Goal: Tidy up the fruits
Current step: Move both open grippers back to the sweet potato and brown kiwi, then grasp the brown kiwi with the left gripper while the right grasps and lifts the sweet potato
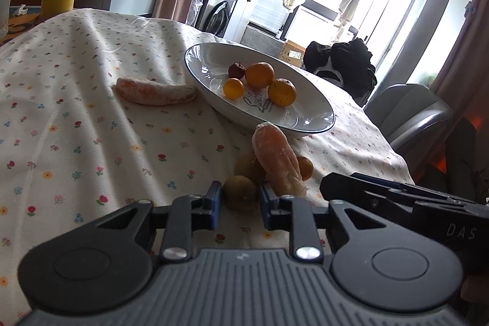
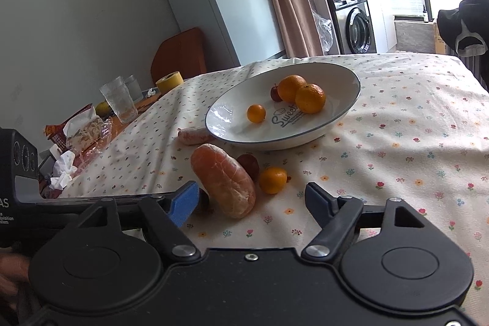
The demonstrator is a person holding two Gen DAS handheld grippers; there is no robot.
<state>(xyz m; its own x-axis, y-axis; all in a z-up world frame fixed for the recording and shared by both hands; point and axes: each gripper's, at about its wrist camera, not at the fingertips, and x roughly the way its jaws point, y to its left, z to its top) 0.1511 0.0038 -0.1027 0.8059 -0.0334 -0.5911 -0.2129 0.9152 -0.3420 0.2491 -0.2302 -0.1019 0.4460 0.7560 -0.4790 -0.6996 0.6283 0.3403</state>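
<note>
A table under a floral cloth [image 2: 412, 127] carries a white plate [image 2: 226, 115] holding two larger oranges, one small orange and a dark red fruit. Just in front of the plate lies a loose cluster: a peeled citrus segment [image 2: 224, 181], its long axis running from the grippers toward the plate, with a small orange [image 2: 272, 180] beside it. A second peeled segment [image 1: 154, 90] lies at the plate's left edge. The left gripper [image 1: 240, 205] brackets a brownish round fruit [image 1: 240, 194], jaws narrow on either side; contact cannot be confirmed. The right gripper [image 2: 253, 200] stands wide and empty, facing the cluster, the segment just ahead.
</note>
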